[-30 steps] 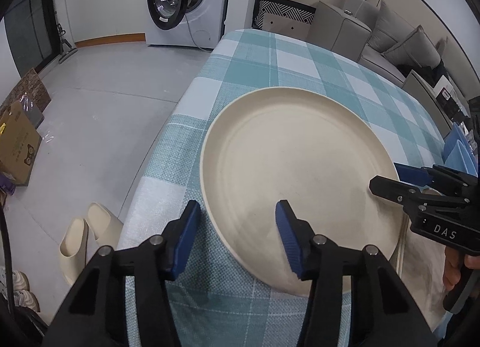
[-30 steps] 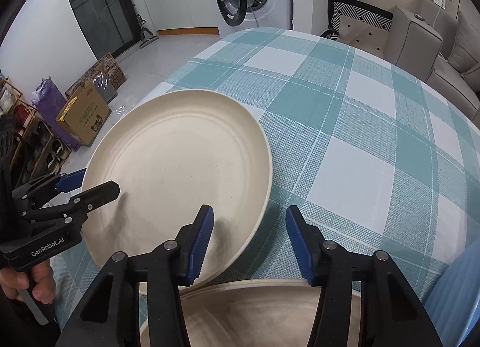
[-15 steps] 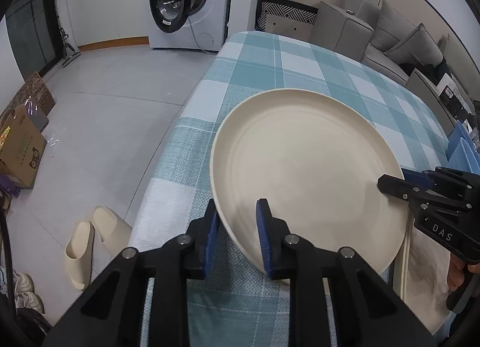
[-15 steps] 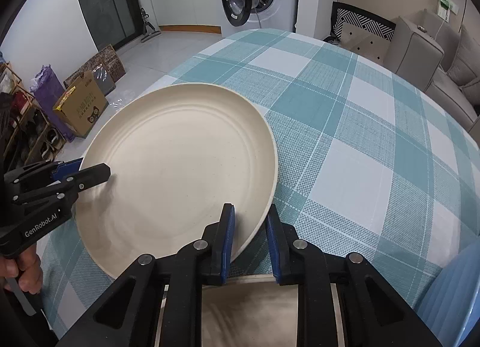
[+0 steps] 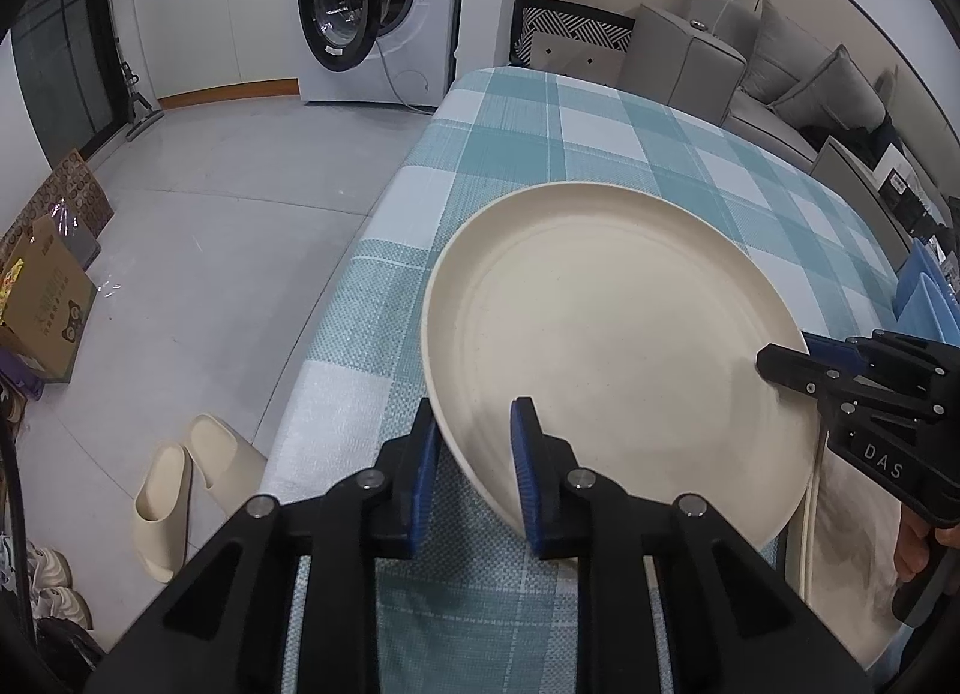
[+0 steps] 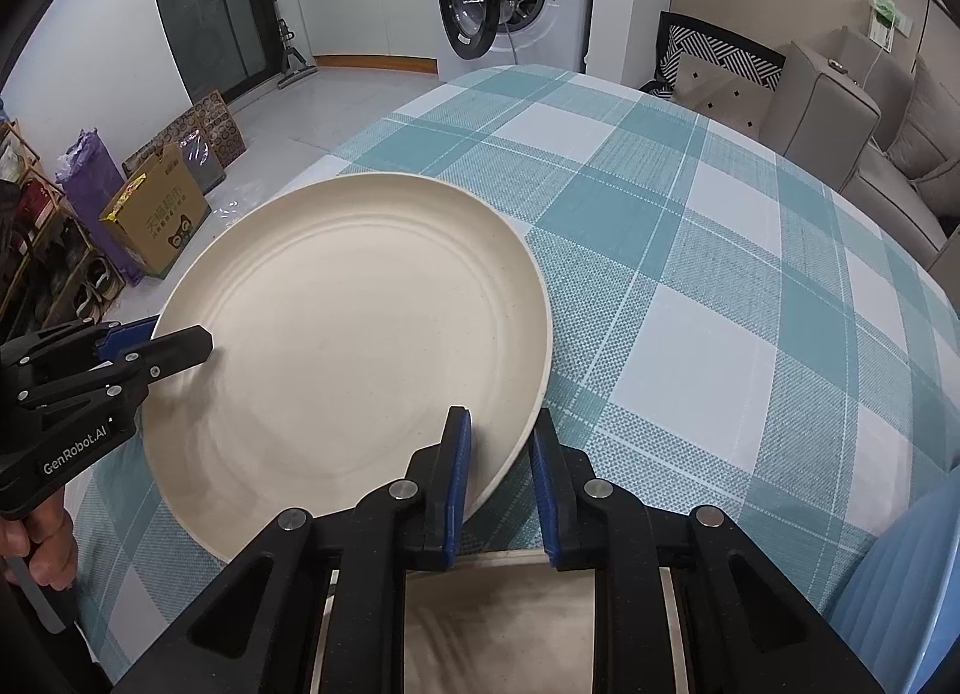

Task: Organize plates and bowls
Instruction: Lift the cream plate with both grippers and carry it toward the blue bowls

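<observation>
A large cream plate [image 5: 618,334] [image 6: 348,334] lies over the near left part of the checked table. My left gripper [image 5: 474,442] is shut on its left rim, one blue pad above and one below. On the opposite rim my right gripper [image 6: 501,442] is shut the same way. Each gripper shows in the other's view: the right gripper [image 5: 786,364] at the plate's right edge, the left gripper [image 6: 150,346] at its left edge. A second cream plate [image 6: 498,604] [image 5: 840,520] sits partly under the first, below the right gripper and mostly hidden by it.
The teal and white tablecloth [image 6: 720,274] drops off at the table's left edge [image 5: 336,334], close to the plate. A blue chair [image 6: 900,604] stands at the right. On the floor are slippers [image 5: 180,490] and a cardboard box [image 6: 156,214]; a washing machine [image 5: 372,4] stands open behind.
Both grippers went from open around the plate's rim to shut on it. The plate's rim now sits a little higher and more tilted between the pads.
</observation>
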`<state>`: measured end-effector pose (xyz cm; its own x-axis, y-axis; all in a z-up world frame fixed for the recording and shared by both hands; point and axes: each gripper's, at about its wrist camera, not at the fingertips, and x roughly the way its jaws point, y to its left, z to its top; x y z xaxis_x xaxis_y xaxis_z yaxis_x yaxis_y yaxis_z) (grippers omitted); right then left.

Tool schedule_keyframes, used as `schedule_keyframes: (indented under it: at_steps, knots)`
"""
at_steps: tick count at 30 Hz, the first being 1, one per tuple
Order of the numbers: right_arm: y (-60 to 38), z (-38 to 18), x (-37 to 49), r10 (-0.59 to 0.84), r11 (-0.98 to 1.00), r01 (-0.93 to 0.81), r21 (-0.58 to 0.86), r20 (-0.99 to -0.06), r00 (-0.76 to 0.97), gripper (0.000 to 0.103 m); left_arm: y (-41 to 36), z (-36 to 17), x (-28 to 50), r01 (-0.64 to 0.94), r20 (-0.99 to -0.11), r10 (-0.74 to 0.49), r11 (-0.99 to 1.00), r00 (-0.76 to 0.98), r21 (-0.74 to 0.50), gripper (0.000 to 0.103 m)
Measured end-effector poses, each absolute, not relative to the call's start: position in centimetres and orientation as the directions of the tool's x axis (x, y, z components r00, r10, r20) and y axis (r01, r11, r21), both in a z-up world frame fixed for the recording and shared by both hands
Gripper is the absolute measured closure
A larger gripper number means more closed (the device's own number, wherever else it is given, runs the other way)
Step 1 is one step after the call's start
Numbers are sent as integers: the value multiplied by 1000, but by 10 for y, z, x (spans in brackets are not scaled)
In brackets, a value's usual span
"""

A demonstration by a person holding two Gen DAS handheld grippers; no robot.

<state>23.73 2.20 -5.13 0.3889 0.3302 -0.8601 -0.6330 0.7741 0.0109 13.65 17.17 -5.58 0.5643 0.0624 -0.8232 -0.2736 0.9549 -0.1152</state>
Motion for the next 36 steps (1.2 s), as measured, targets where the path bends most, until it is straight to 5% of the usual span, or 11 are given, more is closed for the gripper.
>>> schedule_keyframes:
  at_steps: [36]
  knots:
    - [-14,-11,220,349,807,-591,-2,-806,479,83,143,-17,124,-210,-765,50,971,642,-114,81]
